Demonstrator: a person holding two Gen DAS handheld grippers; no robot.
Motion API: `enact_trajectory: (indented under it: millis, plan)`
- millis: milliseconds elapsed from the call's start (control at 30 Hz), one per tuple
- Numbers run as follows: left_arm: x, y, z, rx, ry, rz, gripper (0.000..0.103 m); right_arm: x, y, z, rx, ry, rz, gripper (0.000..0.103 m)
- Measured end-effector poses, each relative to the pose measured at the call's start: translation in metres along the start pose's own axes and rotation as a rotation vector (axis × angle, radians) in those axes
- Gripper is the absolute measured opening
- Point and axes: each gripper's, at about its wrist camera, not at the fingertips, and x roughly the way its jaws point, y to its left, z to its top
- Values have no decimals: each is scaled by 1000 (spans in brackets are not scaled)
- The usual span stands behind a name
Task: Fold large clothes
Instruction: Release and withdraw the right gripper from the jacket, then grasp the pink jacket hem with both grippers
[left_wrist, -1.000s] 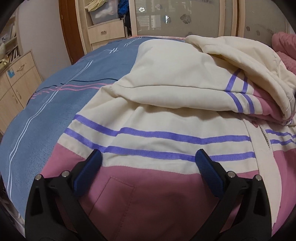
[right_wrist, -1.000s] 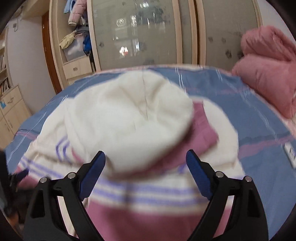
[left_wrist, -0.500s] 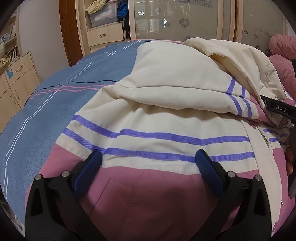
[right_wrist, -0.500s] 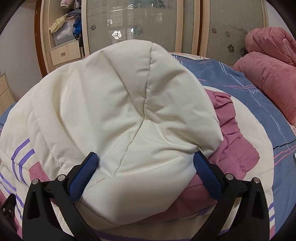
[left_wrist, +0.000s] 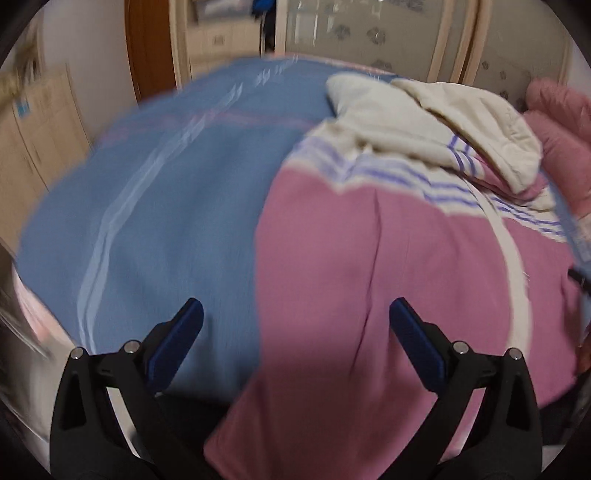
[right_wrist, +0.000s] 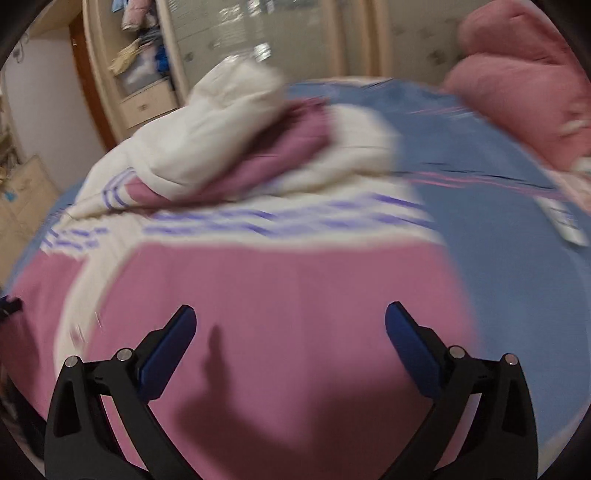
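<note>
A large hooded jacket, pink below, cream above with purple stripes, lies on the blue bedsheet (left_wrist: 155, 221). In the left wrist view its pink hem part (left_wrist: 388, 280) fills the lower right and the cream hood (left_wrist: 480, 122) is bunched at the far end. My left gripper (left_wrist: 295, 325) is open and empty, above the jacket's left edge near the hem. In the right wrist view the pink part (right_wrist: 280, 302) lies under my right gripper (right_wrist: 290, 332), which is open and empty. The hood and folded sleeve (right_wrist: 221, 122) are heaped at the far end. Both views are motion-blurred.
Pink bedding (right_wrist: 517, 85) is piled at the bed's far right. A white remote-like object (right_wrist: 565, 221) lies on the sheet at right. Wooden drawers (left_wrist: 40, 122) stand to the left and a wardrobe with glass doors (left_wrist: 369, 33) stands behind the bed.
Both grippers have pulled back from the hood and striped part toward the jacket's pink hem. The left one has also shifted left over the jacket's edge. Both stayed open.
</note>
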Motion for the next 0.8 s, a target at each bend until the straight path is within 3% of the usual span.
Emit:
enact_trajectory:
  millis: [33, 133, 200, 267, 400, 500, 633, 700, 767, 800]
  plan:
    - [0, 6, -7, -23, 21, -30, 101, -14, -19, -11, 50, 15, -21, 102]
    - [4, 11, -29, -40, 90, -102, 101, -21, -64, -35, 195, 166, -4, 102]
    - [8, 3, -38, -19, 119, -145, 101, -19, -80, -52, 268, 253, 90, 102]
    - [6, -7, -45, 26, 113, -107, 101, -17, -81, -65, 296, 280, 166, 102]
    - [4, -20, -51, 61, 115, -101, 101, -15, -53, -75, 151, 305, 99, 102]
    - [-3, -24, -52, 75, 116, -178, 101, -10, -29, -78, 70, 326, 165, 102]
    - [2, -27, -54, 86, 118, -220, 101, -3, -20, -78, 76, 306, 159, 102]
    - [6, -23, -54, 58, 123, -254, 91, -4, -23, -78, 100, 292, 182, 102]
    - [8, -21, -54, 45, 122, -233, 63, -13, -24, -77, 84, 272, 176, 81]
    - [8, -19, -54, 52, 126, -216, 57, -21, -28, -77, 97, 254, 195, 62]
